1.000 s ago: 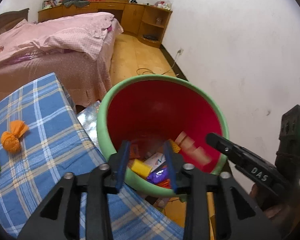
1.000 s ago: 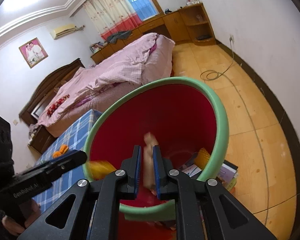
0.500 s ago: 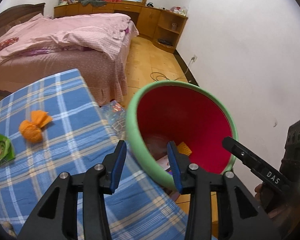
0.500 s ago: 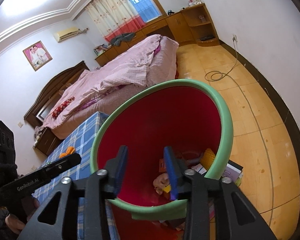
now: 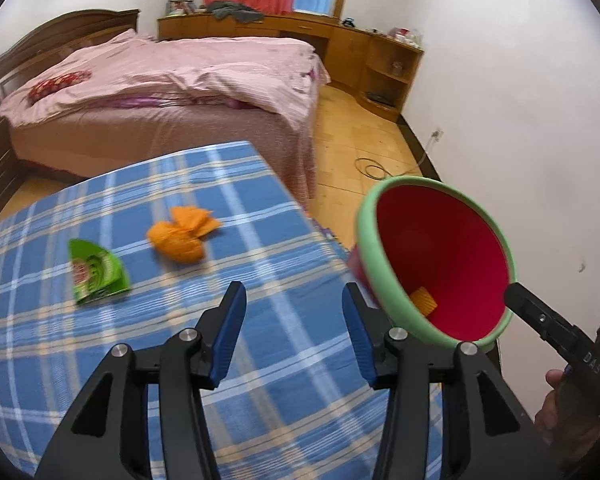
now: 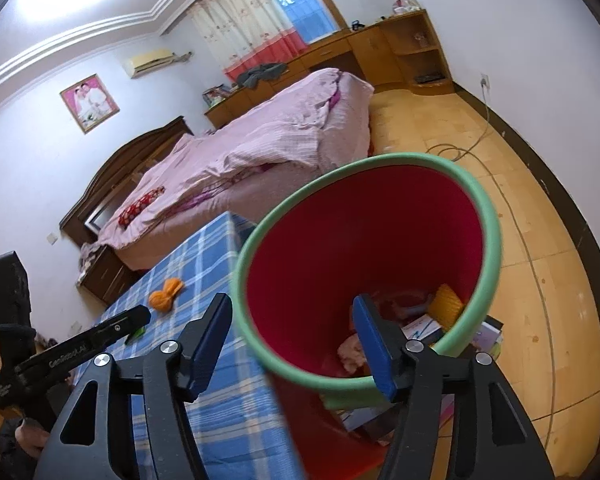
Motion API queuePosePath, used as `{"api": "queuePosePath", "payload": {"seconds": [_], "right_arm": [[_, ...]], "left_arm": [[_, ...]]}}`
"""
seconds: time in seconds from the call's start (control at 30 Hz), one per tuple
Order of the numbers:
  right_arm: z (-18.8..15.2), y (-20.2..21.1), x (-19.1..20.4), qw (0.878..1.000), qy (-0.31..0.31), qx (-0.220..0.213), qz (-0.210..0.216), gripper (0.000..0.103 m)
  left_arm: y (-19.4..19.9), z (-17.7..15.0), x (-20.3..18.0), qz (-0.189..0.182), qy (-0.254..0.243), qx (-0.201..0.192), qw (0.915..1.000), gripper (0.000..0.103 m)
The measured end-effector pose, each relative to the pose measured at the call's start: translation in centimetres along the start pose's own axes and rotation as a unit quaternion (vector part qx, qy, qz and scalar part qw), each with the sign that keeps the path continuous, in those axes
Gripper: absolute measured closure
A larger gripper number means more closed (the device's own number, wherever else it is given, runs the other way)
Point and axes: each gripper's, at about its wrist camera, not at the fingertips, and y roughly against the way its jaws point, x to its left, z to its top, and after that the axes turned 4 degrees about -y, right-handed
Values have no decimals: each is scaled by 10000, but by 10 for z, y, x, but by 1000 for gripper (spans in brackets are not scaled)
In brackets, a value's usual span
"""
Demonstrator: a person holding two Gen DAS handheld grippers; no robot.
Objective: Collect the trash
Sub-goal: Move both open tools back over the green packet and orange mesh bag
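Observation:
A red bin with a green rim (image 5: 384, 264) (image 6: 488, 224) stands at the right edge of a table under a blue plaid cloth (image 5: 260, 240) (image 6: 204, 256). Several pieces of trash (image 6: 444, 306) lie in its bottom. On the cloth lie an orange crumpled wrapper (image 5: 180, 236) (image 6: 165, 295) and a green packet (image 5: 96, 272). My left gripper (image 5: 292, 332) is open and empty above the cloth, just left of the bin. My right gripper (image 6: 292, 344) is open and empty over the bin's near rim.
A bed with a pink cover (image 5: 172, 80) (image 6: 260, 140) stands behind the table. Wooden cabinets (image 5: 380, 60) line the far wall. A cable (image 5: 380, 164) lies on the wooden floor. Books or boxes (image 6: 488, 336) sit on the floor beside the bin.
My right gripper opened and dropped a pale piece into the bin. My left gripper swung left from over the bin to above the cloth and opened wider.

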Motion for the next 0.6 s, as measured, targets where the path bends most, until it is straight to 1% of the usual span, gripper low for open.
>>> {"api": "queuePosePath", "payload": {"seconds": [0.1,0.17,0.23,0.33,0.4,0.43,0.47,0.53,0.6], "right_arm": [[-3,-3,14,9999,112,72,53,36],[-4,-7,23,9997,205,109,107,30],[-6,-10,34,9994,303,130,143,29],[-8,-16,48,9987,460,164,173,29],[-11,-21,57,9982,547,192,164,27],[-12,-24,63,9979,592,204,162,22],[-13,-26,66,9977,618,206,165,22],[-14,-31,74,9972,692,210,164,22],[-17,-36,80,9967,765,234,137,22]], "left_arm": [[6,-3,20,133,138,-19,9998,50],[10,-5,31,252,203,-59,9995,48],[14,-6,45,364,289,-92,9989,46],[18,-8,66,516,416,-112,9977,46],[20,-9,80,657,511,-90,9965,46],[20,-10,88,709,569,-78,9958,46],[19,-11,98,767,662,-55,9948,46],[17,-13,112,779,804,-5,9937,46],[11,-14,129,705,987,135,9925,46]]}}
